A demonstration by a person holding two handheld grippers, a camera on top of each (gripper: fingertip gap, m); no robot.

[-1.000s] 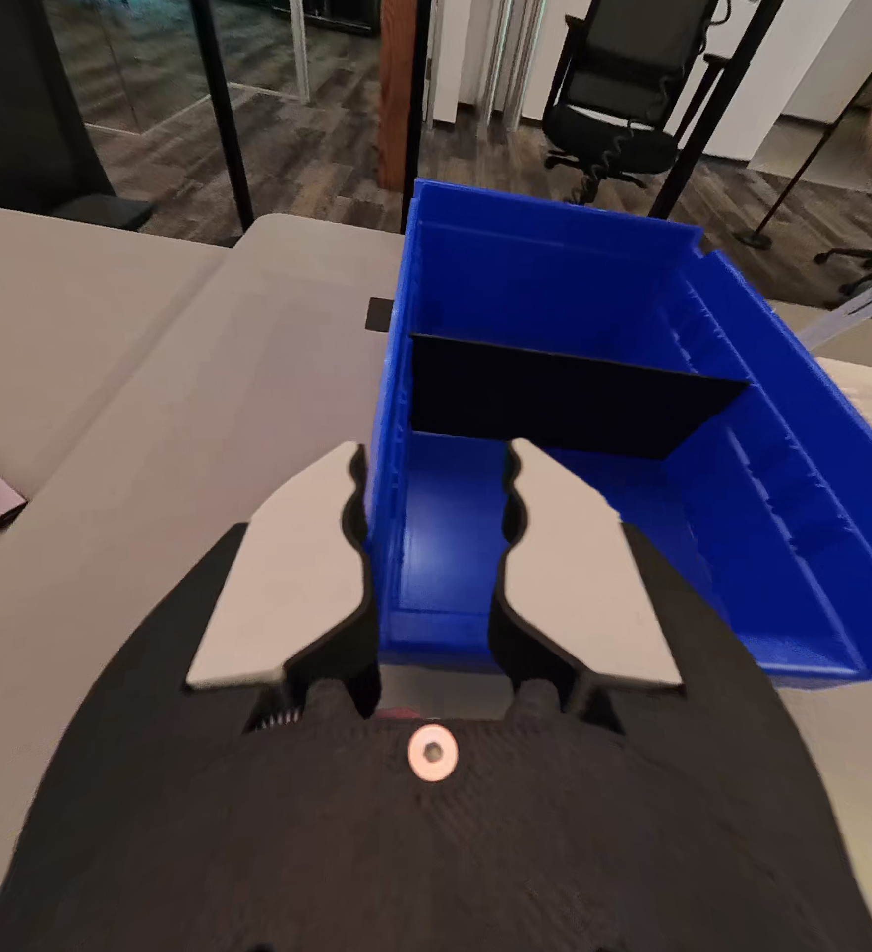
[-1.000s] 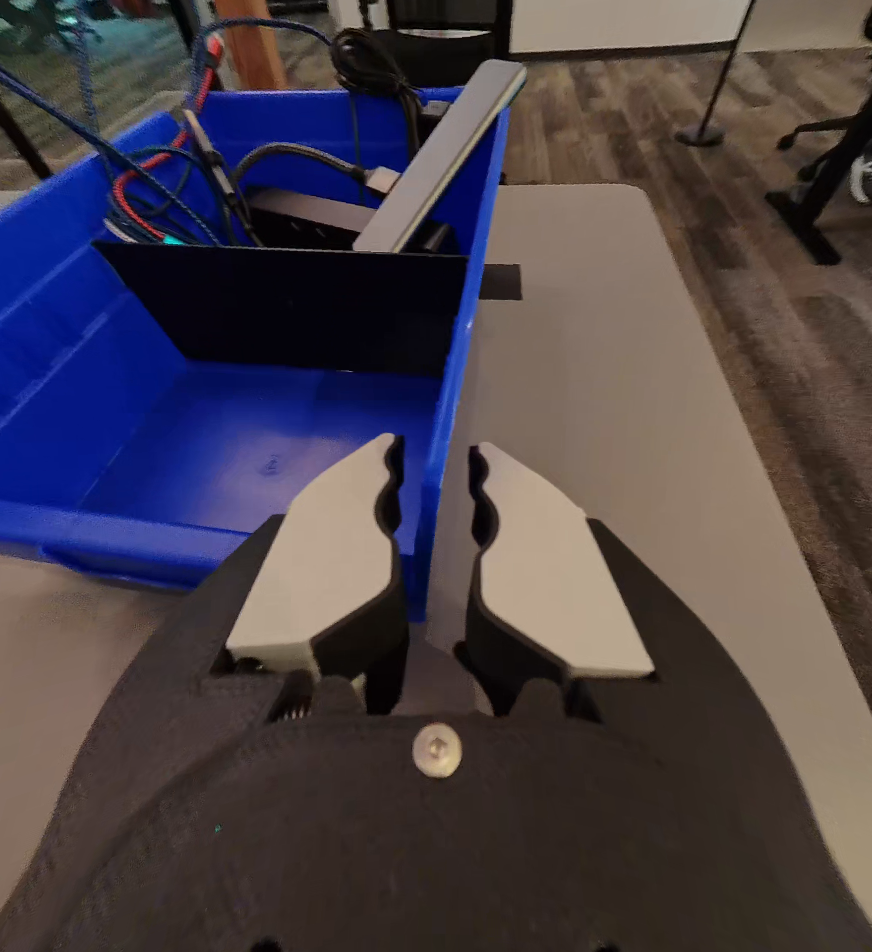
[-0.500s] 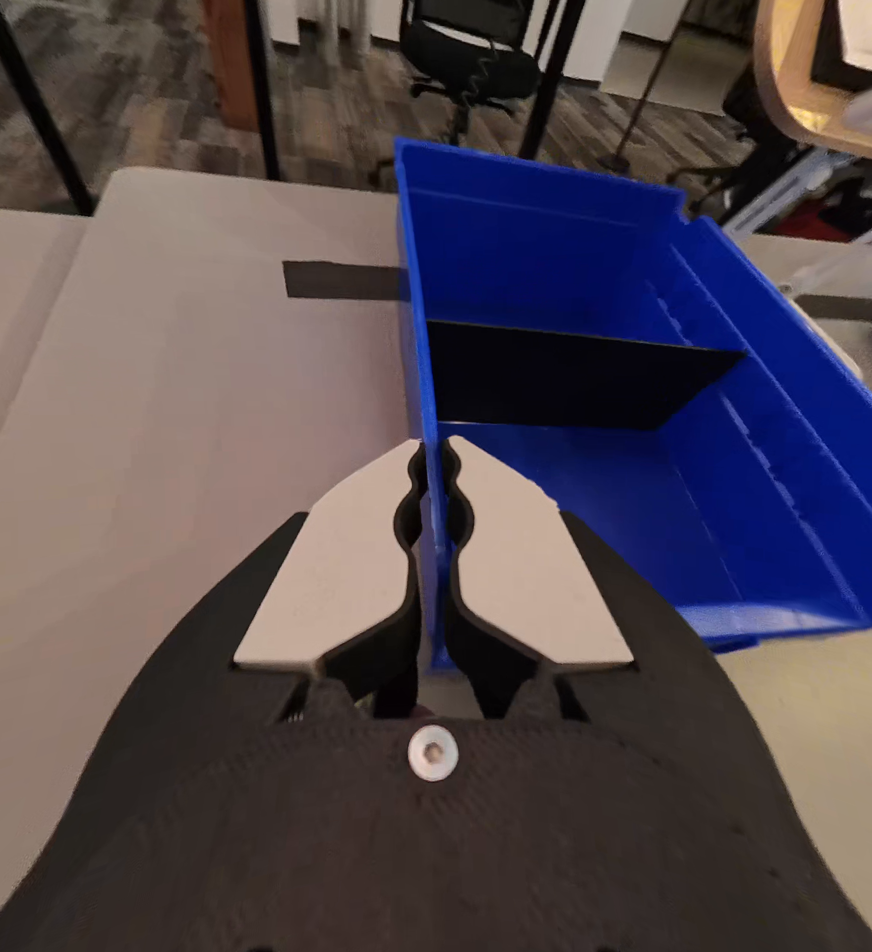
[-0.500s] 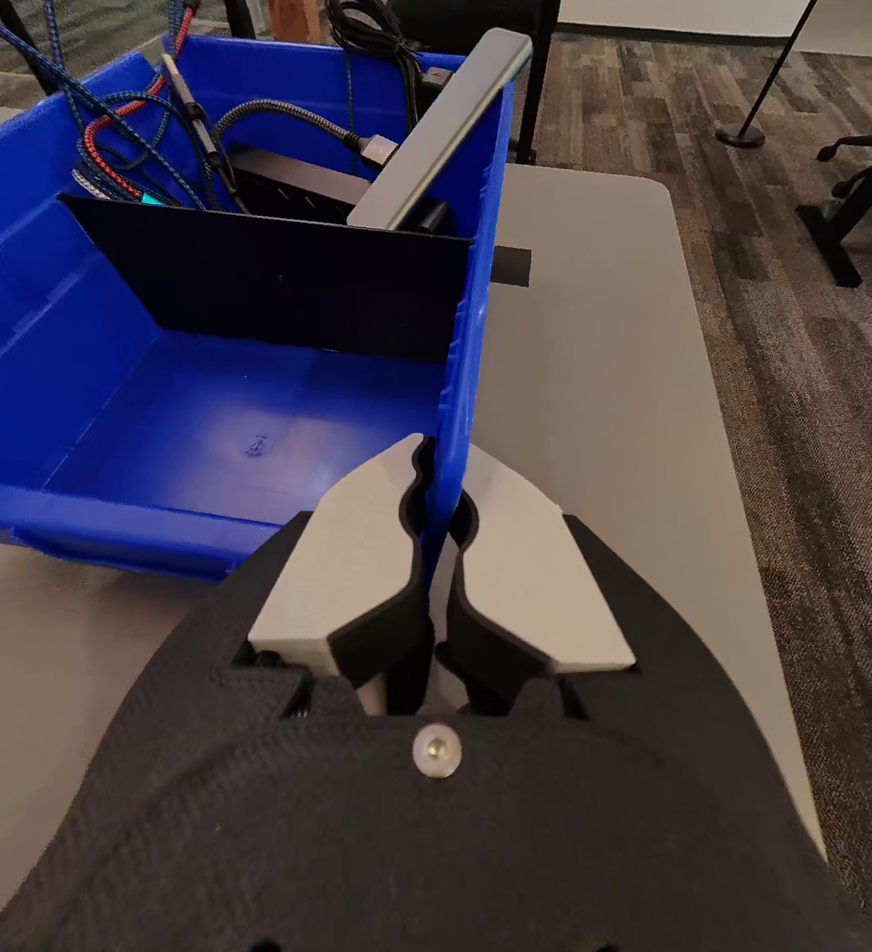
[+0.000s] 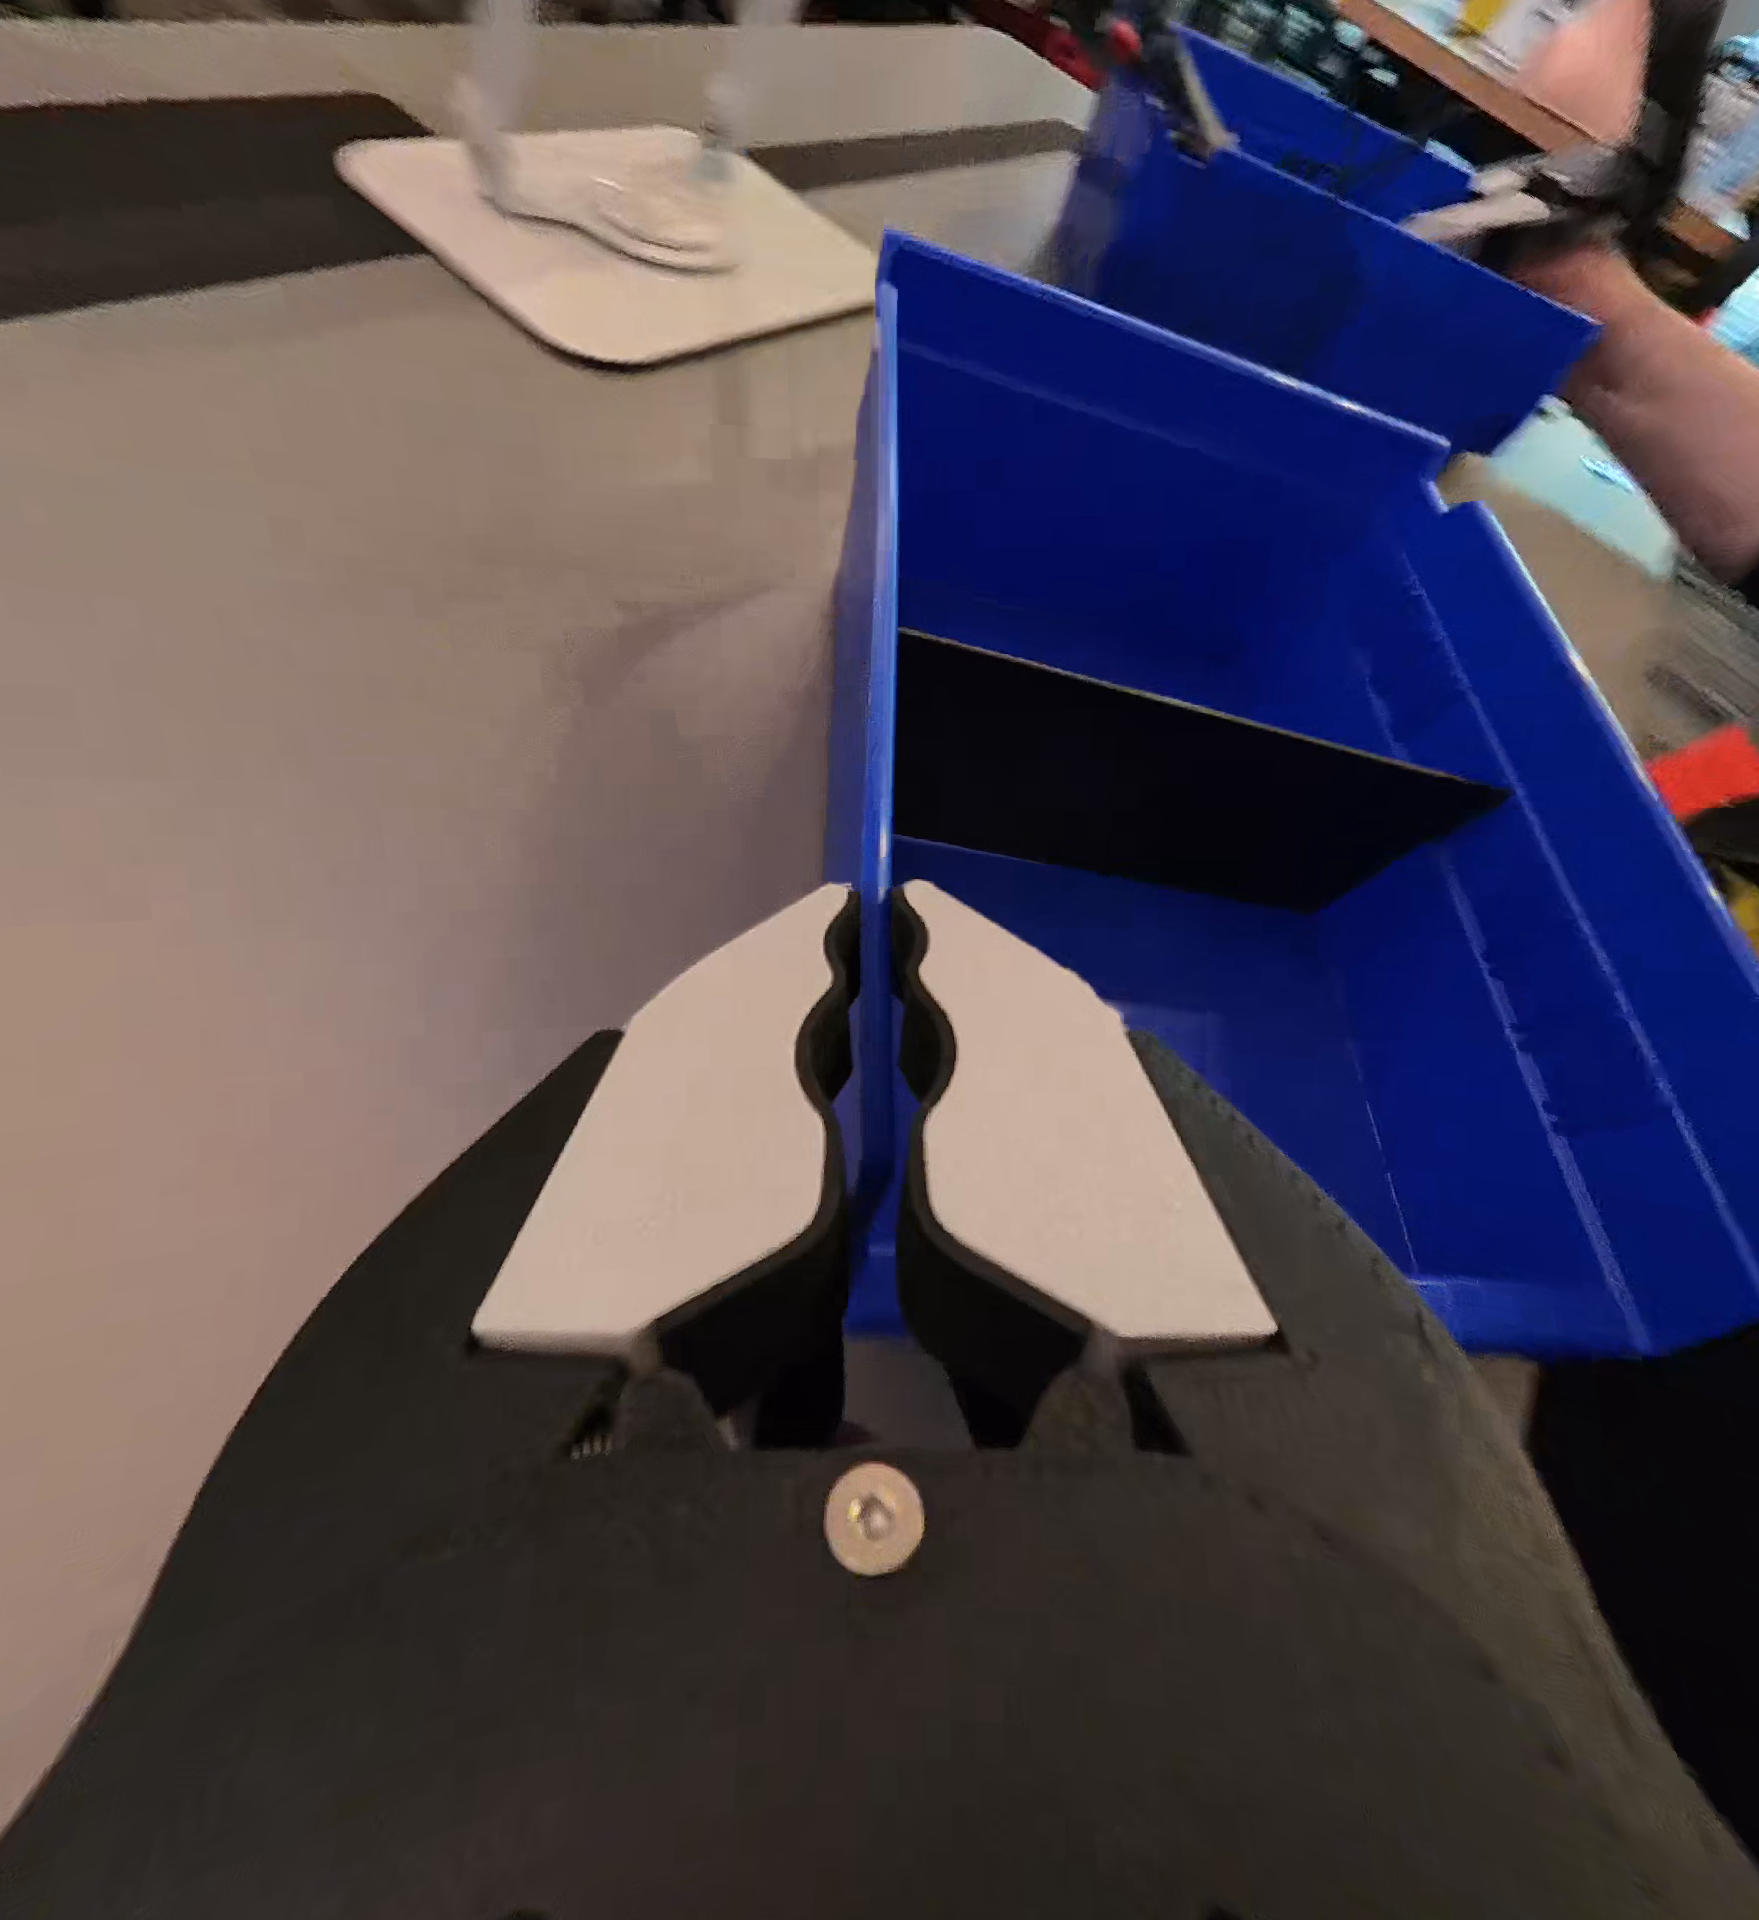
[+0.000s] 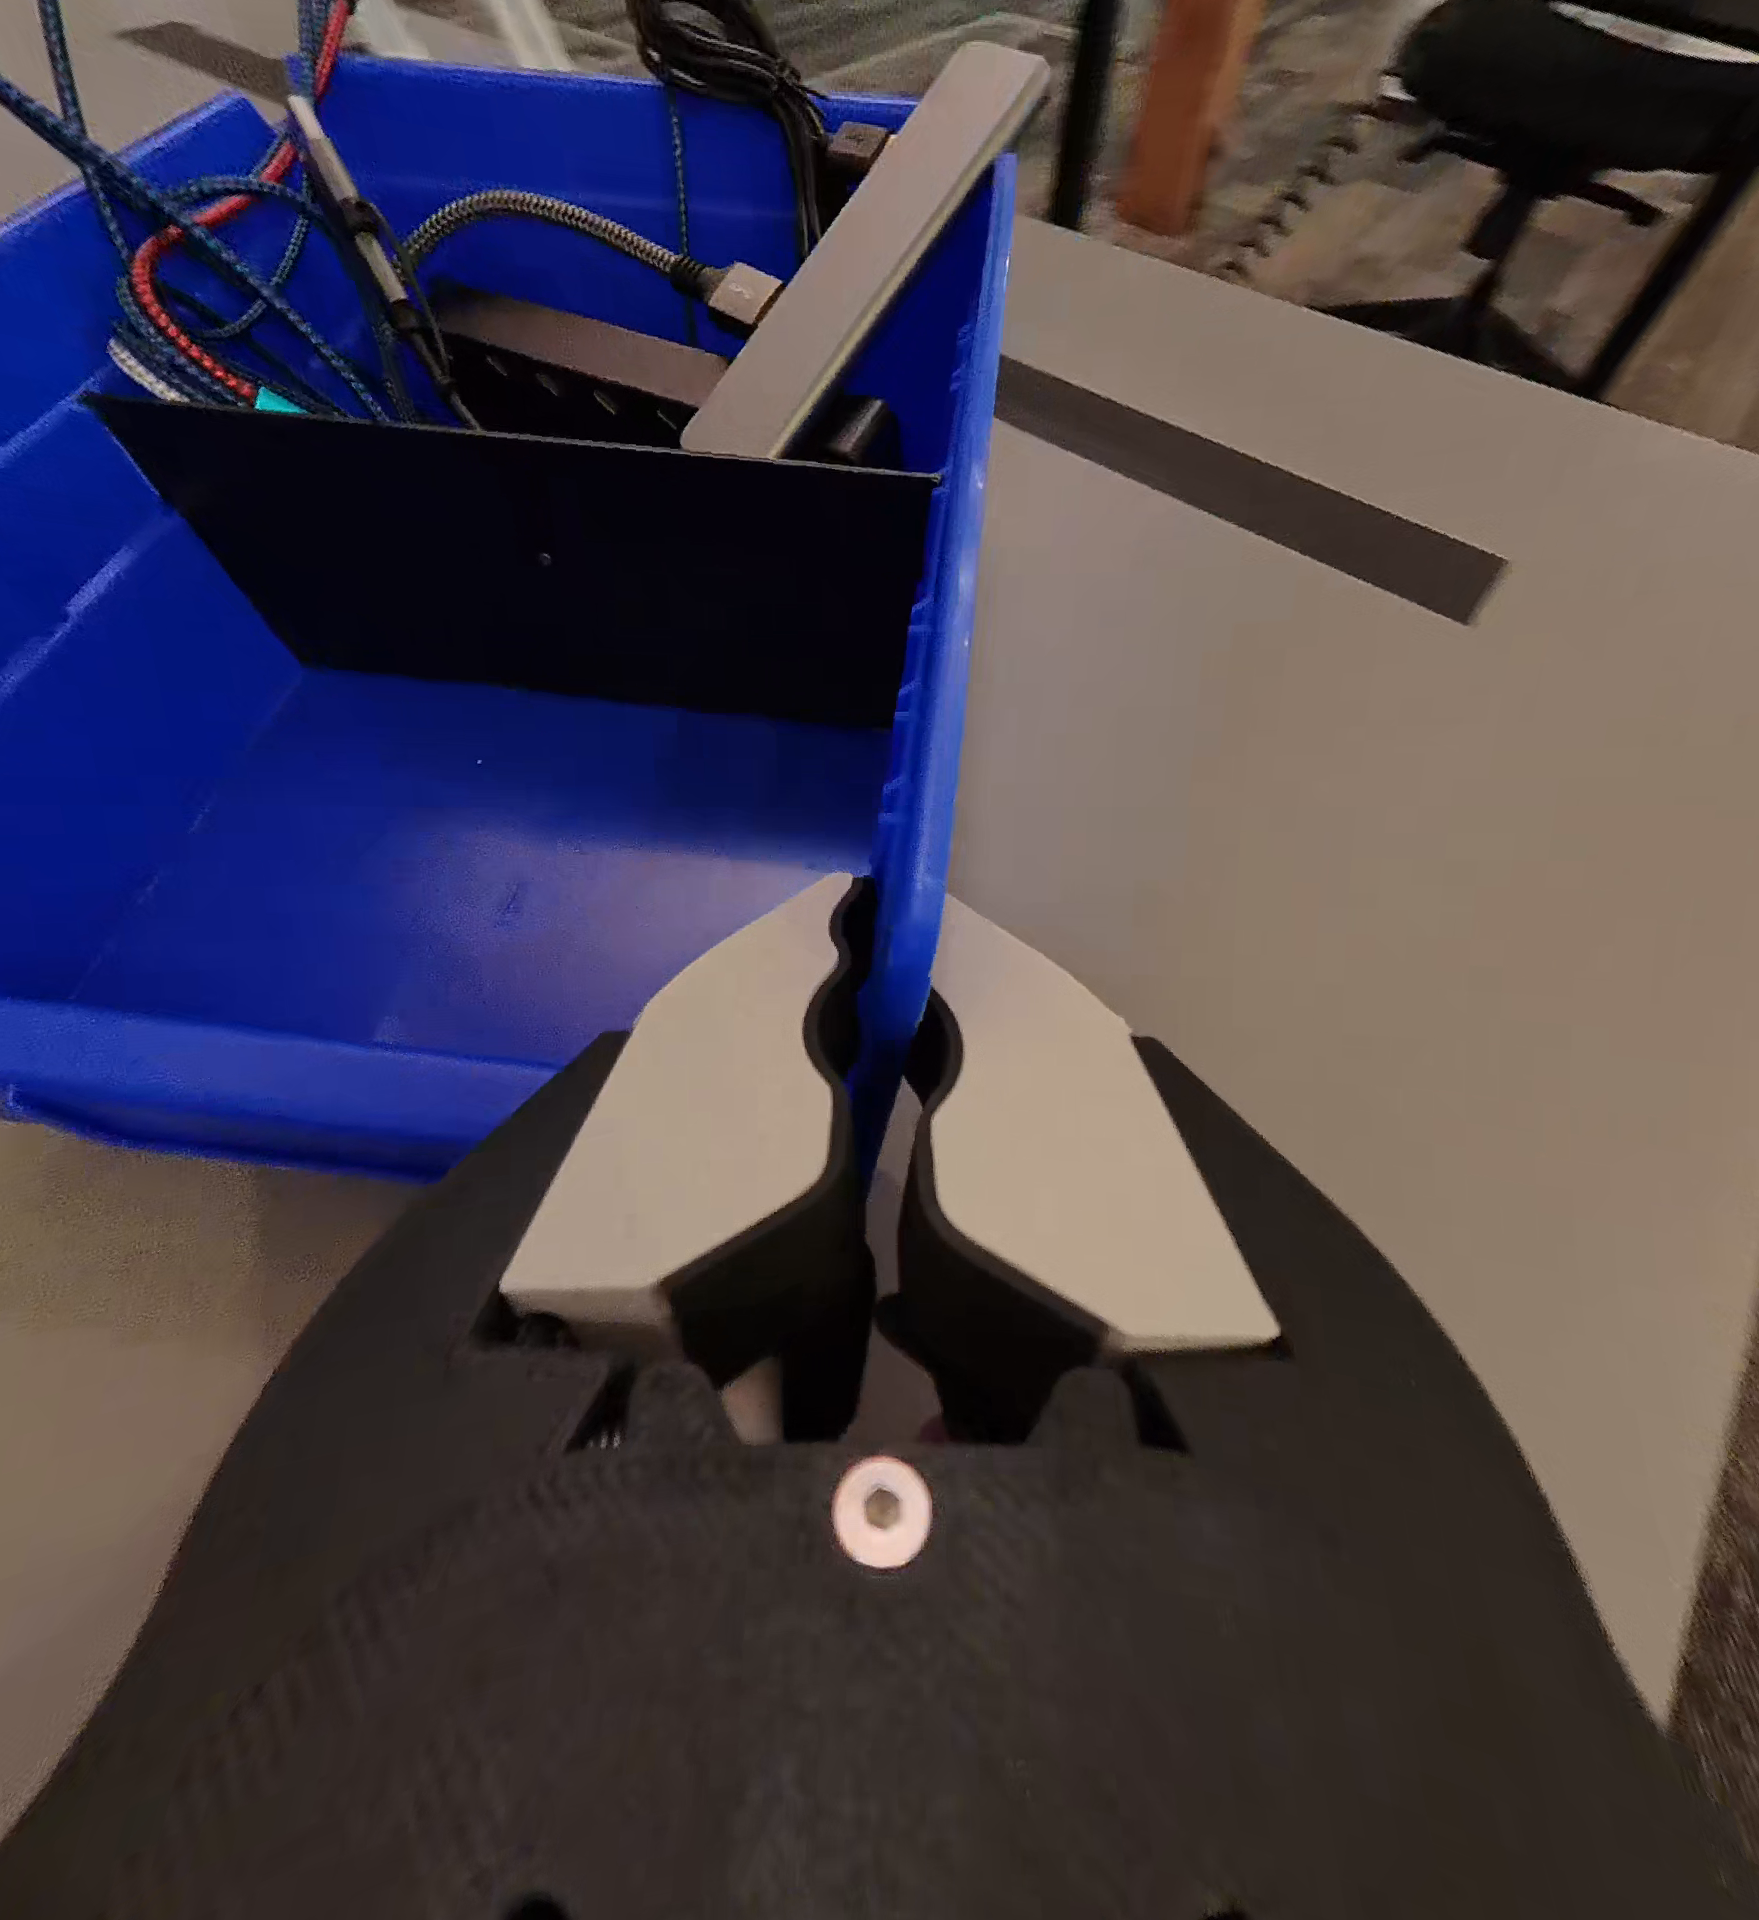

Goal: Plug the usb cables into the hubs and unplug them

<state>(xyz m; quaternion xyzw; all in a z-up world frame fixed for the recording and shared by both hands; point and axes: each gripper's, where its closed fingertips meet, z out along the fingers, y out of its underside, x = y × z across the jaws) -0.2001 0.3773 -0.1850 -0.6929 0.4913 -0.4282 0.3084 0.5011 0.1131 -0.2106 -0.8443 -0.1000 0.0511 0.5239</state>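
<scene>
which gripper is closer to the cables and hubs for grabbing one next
Right. The right gripper is clamped on the wall of the blue bin that holds the cables and hub. The left gripper grips an empty bin.

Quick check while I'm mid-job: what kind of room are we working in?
Probably an office or lab workspace: grey tables, an office chair on wood-look flooring, and blue bins holding cables.
</scene>
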